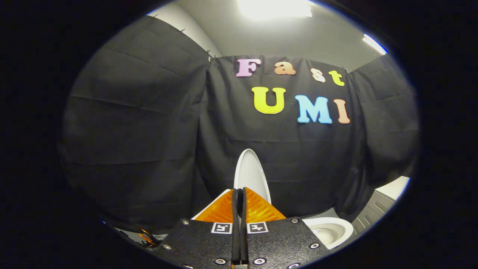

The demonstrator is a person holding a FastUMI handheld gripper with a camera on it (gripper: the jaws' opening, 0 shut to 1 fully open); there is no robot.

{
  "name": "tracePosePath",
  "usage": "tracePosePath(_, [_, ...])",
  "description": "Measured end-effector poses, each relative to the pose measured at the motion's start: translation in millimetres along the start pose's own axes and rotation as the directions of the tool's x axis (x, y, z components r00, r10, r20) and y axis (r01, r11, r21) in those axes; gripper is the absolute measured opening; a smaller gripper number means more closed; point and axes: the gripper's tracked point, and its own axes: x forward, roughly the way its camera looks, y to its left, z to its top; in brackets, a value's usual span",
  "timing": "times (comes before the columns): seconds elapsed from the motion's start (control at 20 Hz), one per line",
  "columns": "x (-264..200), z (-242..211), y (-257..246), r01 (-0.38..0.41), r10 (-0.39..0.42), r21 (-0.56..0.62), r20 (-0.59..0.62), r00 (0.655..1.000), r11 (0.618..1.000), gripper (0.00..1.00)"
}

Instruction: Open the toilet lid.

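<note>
Gripper view has the gripper (pixel 239 191) with its two fingers pressed right up against each other, basically no gap between them, so they're clenched with nothing clamped in there as far as I can see. Just ahead of the fingertips, and partly hidden behind them, the toilet lid (pixel 249 175) is standing upright, white and rounded at the top, seen nearly edge-on so it looks like a tall narrow oval against the black cloth wall (pixel 149 130). Can't tell if the fingertips are actually touching the lid or just sitting right in front of it. Lower down and off to the right of the fingers you get the toilet bowl (pixel 330 229), white rim with the open inside showing, so the lid is clearly up off it. Further right past the bowl there's a grey cabinet (pixel 375 211) with a pale top. Up above the cloth, a ceiling light (pixel 274 7) glaring pretty hard.
</note>
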Motion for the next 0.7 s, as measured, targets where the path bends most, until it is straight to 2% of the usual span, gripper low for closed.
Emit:
tracePosePath(0.15, [9.0, 1.1, -10.1, -0.005, 0.005, -0.021, -0.014, 1.0, 1.0, 0.0])
tracePosePath(0.35, [-8.2, 6.1, 14.9, -0.005, 0.004, -0.133, -0.013, 1.0, 0.991, 0.0])
tracePosePath(0.45, [-17.1, 0.1, 16.9, -0.06, 0.056, -0.114, -0.039, 0.998, 0.992, 0.04])
tracePosePath(0.5, [-22.3, 10.5, 10.8, -0.072, 0.07, -0.095, -0.022, 0.997, 0.993, 0.15])
tracePosePath(0.6, [-39.1, 38.2, -13.6, -0.039, 0.043, -0.091, 0.044, 0.998, 0.995, 0.32])
tracePosePath(0.7, [-48.9, 60.8, -27.4, -0.062, 0.068, -0.066, 0.092, 0.993, 0.996, 0.69])
